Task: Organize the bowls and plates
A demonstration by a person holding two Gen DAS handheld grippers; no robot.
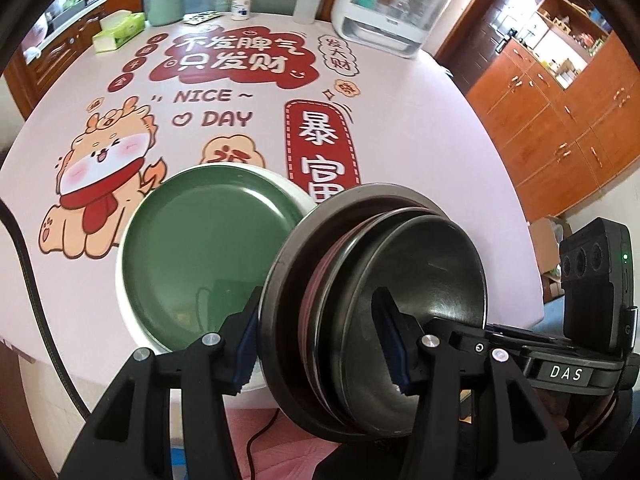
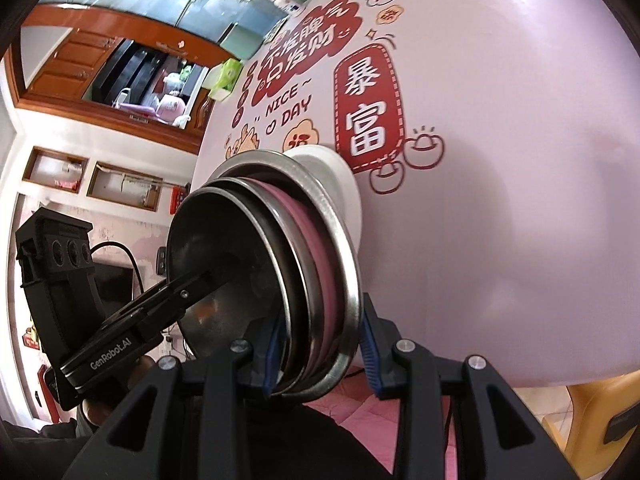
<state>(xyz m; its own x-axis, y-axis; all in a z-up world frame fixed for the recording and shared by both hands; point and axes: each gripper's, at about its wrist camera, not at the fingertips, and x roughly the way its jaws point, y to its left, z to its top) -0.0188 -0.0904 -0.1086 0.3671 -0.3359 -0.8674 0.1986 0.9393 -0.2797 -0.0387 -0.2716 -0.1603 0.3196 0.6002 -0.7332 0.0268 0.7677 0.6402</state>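
A: Where was the stack of metal bowls (image 1: 372, 312)?

B: Lower middle of both frames, tipped on edge and off the table (image 1: 400, 120). The left gripper (image 1: 324, 344) pinched its rims, one finger outside, one inside the top bowl. The right gripper (image 2: 320, 354) pinched the rims from the other side.

A: And the green plate (image 1: 208, 256)?

B: Left of centre in the left view, flat on the table, its edge hidden behind the stack.

A: How should it have gone?

B: I'd judge both grips had to stay firm and turn together; nested bowls could slide apart while tilted. Level them first, then lower gently.
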